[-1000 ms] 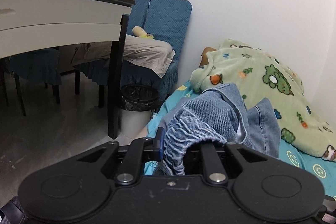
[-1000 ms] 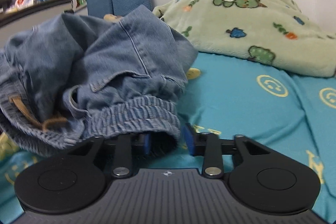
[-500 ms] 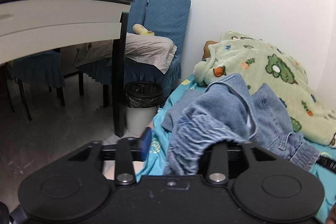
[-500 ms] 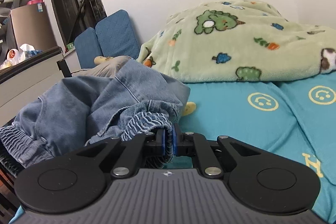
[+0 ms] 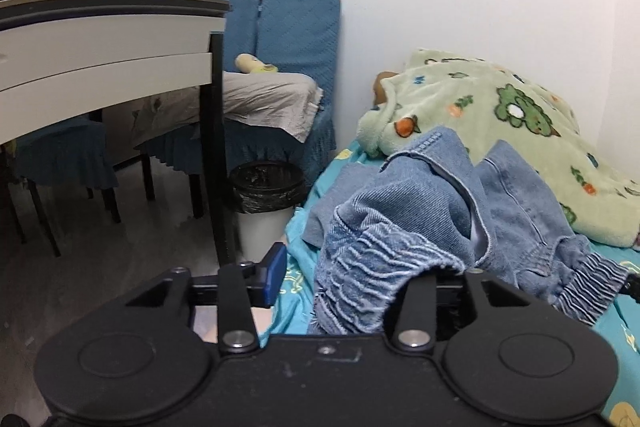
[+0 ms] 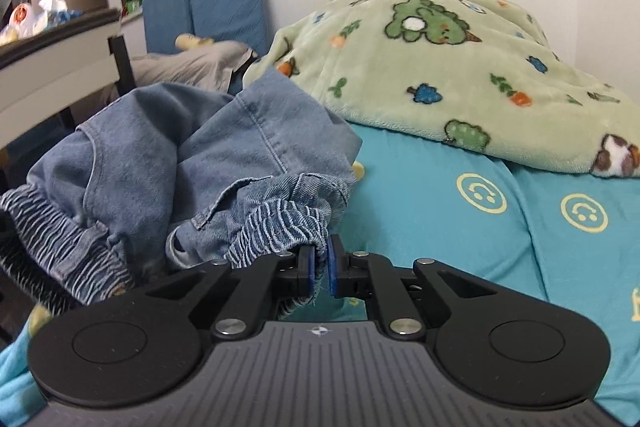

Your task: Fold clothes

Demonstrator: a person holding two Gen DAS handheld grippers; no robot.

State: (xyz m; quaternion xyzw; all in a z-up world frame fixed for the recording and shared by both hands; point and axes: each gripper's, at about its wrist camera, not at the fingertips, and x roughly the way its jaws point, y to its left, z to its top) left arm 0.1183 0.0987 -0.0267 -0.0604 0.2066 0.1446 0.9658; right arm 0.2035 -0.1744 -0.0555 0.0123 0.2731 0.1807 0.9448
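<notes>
Right wrist view: the bed [image 6: 432, 227], in a teal smiley-print sheet, carries a green cartoon blanket [image 6: 440, 67] at the back and a rumpled pair of jeans [image 6: 192, 155] heaped near its left edge. The right gripper [image 6: 319, 265] is clamped on a bunch of the ribbed waistband [image 6: 286, 227], which rises from its pads up and to the left. In the left wrist view, the left gripper [image 5: 348, 277] has its jaws closing around another stretch of that waistband; the denim drapes over the right finger and hides it, while the blue left pad [image 5: 274, 273] stands clear of the cloth. The garment's bulk lies ahead of both grippers, its waistband running roughly between them, so spreading it should mean drawing the two apart.
</notes>
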